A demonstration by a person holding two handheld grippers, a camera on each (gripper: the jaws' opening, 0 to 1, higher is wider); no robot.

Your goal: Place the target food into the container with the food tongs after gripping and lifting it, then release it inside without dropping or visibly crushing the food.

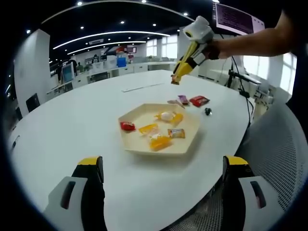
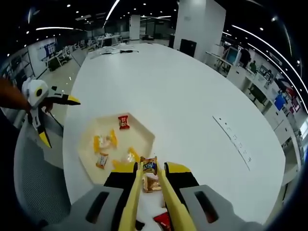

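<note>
five wrapped snacks lie in the tray [image 1: 188,145]; right gripper [image 2: 150,169] tongs pinch a sixth, left gripper [image 1: 163,169] wide.

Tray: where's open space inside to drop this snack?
Inside the tray, the corner nearest the right gripper and its held snack lies bare, beside the red packet. The middle and far side are crowded with yellow packets.

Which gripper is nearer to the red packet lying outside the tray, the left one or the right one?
The right gripper. It hangs just above and beyond the red packet, gripping a snack packet. The left gripper is open at the table edge, across the tray.
</note>
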